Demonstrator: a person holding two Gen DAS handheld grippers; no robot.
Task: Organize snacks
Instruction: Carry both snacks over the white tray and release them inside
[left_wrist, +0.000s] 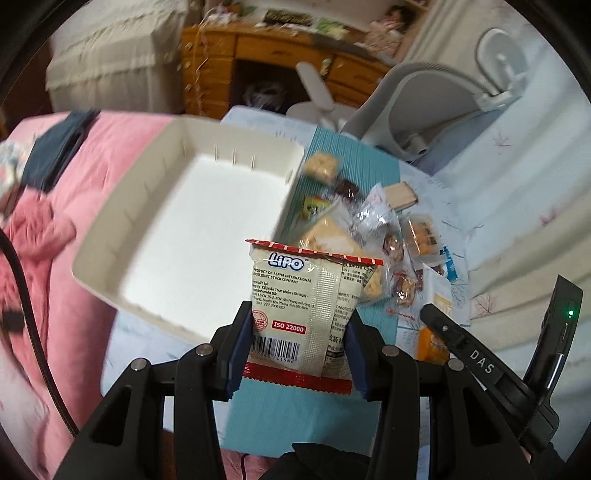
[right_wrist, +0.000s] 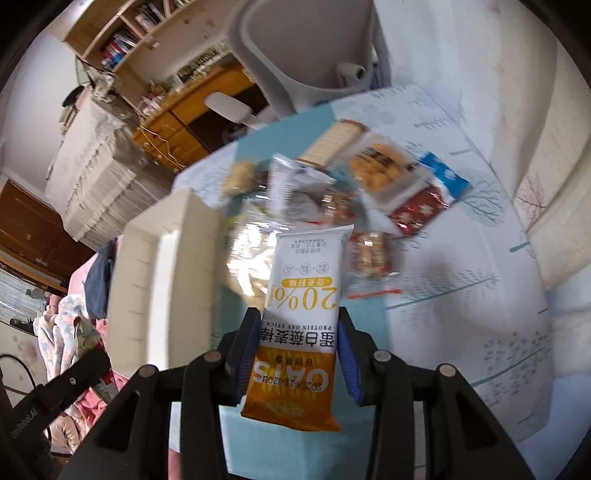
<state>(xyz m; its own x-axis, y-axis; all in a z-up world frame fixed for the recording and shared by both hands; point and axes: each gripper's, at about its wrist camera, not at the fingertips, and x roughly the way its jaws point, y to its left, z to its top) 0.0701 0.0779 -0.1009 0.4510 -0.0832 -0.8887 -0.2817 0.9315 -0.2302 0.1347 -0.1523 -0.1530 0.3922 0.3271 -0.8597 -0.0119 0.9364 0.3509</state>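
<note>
My left gripper (left_wrist: 298, 328) is shut on a cream and red Lipo snack packet (left_wrist: 306, 314), held upright above the front right corner of a white tray (left_wrist: 122, 229). The tray's floor is bare. My right gripper (right_wrist: 298, 332) is shut on a white and orange oat stick packet (right_wrist: 299, 325), lifted over the teal runner (right_wrist: 258, 435), just right of the white tray (right_wrist: 155, 258). A pile of wrapped snacks (left_wrist: 373, 229) lies on the runner beyond the left gripper, and the same snack pile (right_wrist: 351, 184) lies beyond the right gripper. The right gripper's body (left_wrist: 491, 365) shows at the lower right of the left wrist view.
A pink blanket (left_wrist: 74, 206) with dark clothes lies left of the tray. A grey chair (left_wrist: 417, 107) stands behind the floral bedsheet (right_wrist: 461, 258). A wooden desk (left_wrist: 273, 55) is further back. A small white fan (left_wrist: 314, 92) stands by the chair.
</note>
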